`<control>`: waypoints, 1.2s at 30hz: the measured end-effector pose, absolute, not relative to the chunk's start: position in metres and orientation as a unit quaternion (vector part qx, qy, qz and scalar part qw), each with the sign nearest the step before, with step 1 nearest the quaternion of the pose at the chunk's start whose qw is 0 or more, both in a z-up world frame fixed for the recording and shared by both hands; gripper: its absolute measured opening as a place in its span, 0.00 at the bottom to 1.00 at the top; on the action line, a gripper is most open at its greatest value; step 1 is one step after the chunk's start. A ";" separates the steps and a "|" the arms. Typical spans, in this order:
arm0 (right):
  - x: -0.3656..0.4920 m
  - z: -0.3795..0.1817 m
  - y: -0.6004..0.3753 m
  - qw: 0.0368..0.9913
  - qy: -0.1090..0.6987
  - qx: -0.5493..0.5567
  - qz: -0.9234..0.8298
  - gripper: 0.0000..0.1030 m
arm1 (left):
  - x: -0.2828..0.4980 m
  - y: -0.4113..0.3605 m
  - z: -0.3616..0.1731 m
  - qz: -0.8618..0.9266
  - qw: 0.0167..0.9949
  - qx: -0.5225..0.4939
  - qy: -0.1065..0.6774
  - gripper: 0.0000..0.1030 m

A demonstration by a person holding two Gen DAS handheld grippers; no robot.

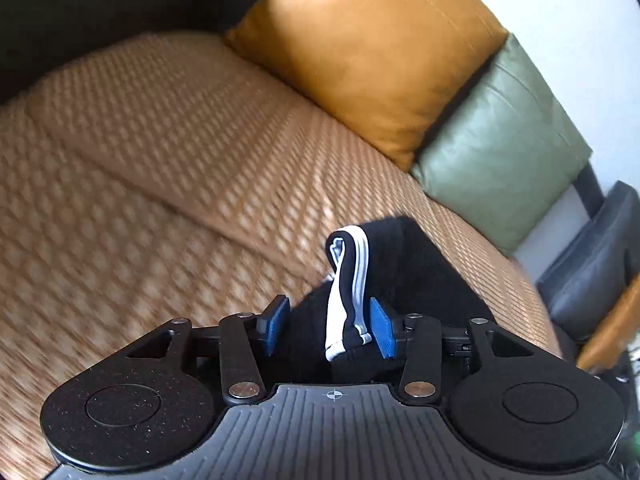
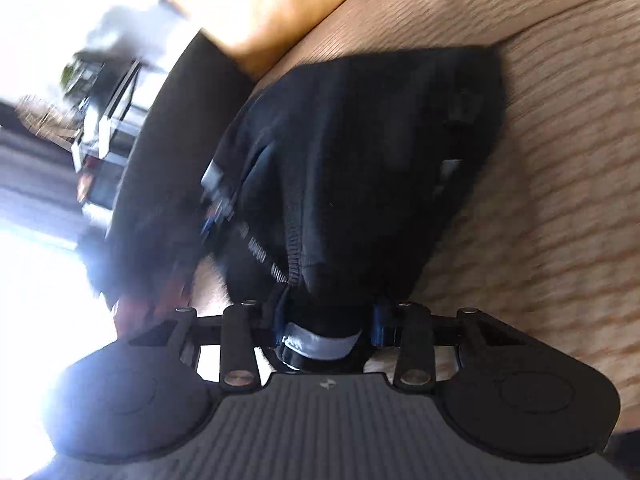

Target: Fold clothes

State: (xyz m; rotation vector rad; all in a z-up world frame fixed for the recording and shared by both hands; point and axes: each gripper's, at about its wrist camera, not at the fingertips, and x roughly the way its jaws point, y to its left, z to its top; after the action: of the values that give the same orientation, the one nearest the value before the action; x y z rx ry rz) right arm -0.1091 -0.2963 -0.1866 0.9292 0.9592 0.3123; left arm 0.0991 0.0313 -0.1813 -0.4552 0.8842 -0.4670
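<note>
The black garment (image 2: 360,152), white-trimmed, hangs over the woven sofa cover (image 1: 160,152) at lower centre of both views. My left gripper (image 1: 326,326) has cloth between pads that look parted, so I can't tell its grip; my right gripper (image 2: 326,324) pinches the hem. I'd keep both level and taut, lowering evenly.

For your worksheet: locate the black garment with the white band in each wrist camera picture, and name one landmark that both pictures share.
Left wrist view: the black garment sits lower centre, between the left gripper fingers.
Right wrist view: the black garment fills the centre, bunched in the right gripper.
Shared landmark: the orange cushion.
</note>
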 end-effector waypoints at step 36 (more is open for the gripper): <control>0.041 -0.179 -0.350 0.786 0.466 0.310 0.261 0.62 | 0.009 0.057 -0.224 -0.191 0.821 -0.330 0.426 0.77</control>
State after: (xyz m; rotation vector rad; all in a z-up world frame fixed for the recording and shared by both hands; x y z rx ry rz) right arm 0.0411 -0.3502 -0.1789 0.6691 1.0055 0.5624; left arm 0.0086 0.0569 -0.2240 -0.7020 0.9069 -0.4058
